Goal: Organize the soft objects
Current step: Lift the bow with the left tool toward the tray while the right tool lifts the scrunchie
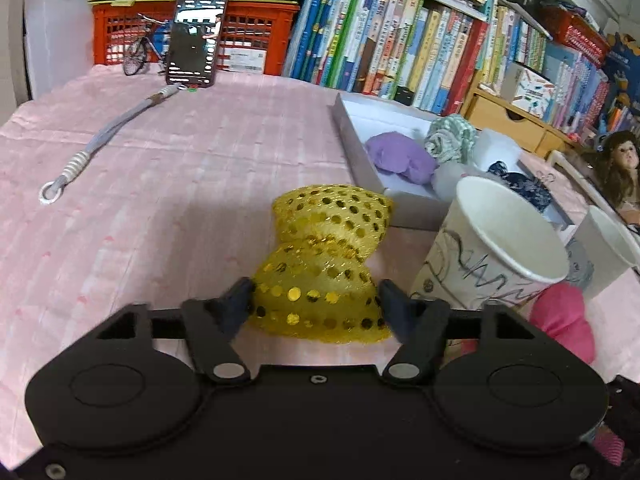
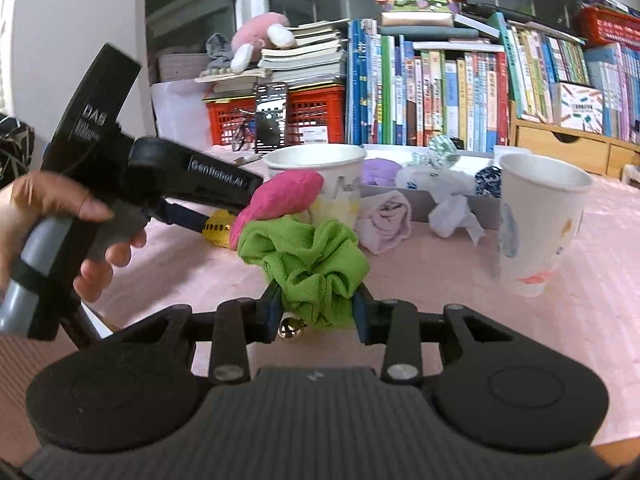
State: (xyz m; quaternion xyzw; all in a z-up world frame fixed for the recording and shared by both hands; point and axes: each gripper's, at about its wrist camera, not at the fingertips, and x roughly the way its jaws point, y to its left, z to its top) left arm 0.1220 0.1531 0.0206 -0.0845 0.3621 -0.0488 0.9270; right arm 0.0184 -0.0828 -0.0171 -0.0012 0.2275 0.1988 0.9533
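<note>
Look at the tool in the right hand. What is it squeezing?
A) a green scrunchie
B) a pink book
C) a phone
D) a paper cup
A: the right tool has its two fingers pressed on either side of the green scrunchie, with a small gold bell hanging under it, while the paper cups stand free on the table.

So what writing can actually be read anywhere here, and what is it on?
"GenRobot.AI": on the black side of the left gripper, seen from the right wrist view; the last letters are partly cut off.
"DAS": on the black block at the top of that same tool.
Book spines, phone screen, crate label: too small or blurred to read.
</note>
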